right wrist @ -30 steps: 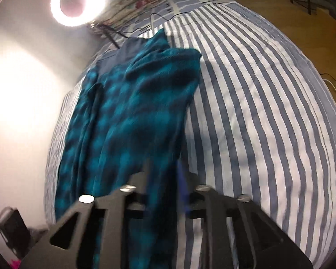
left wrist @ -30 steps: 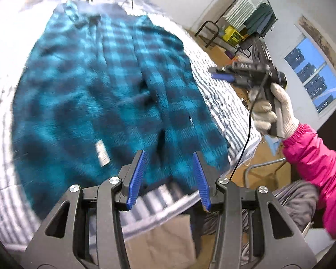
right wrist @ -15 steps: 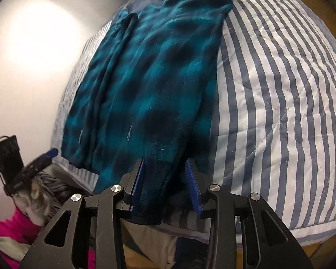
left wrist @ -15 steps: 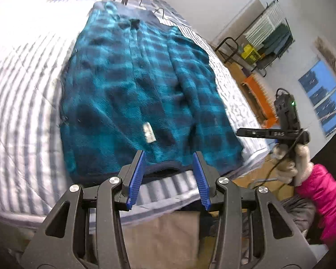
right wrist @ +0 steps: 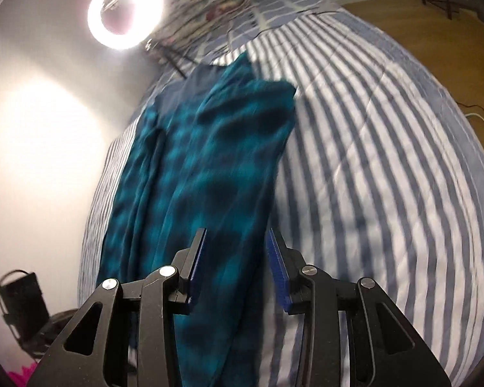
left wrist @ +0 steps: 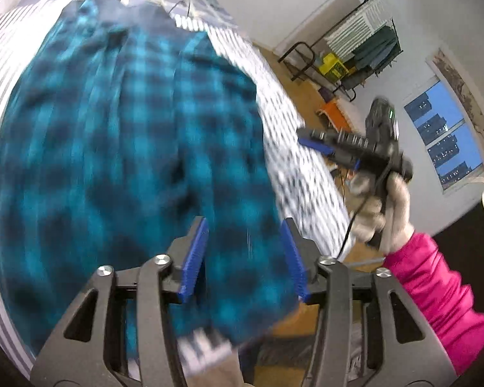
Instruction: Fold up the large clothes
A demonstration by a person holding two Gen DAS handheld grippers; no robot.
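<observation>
step: reaching for near hem | plaid garment (left wrist: 119, 148) flat on striped bed (right wrist: 387, 167), frame centre | left tool (left wrist: 247, 258) and right tool (right wrist: 235, 267) agape, empty | next: pinch hem corners

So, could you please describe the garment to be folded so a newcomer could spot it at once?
Find the bed with the blue-and-white striped cover. Spread lengthwise on it lies the plaid fleece garment, the only teal-and-dark checked fabric there, with a dark band at its far end.
</observation>
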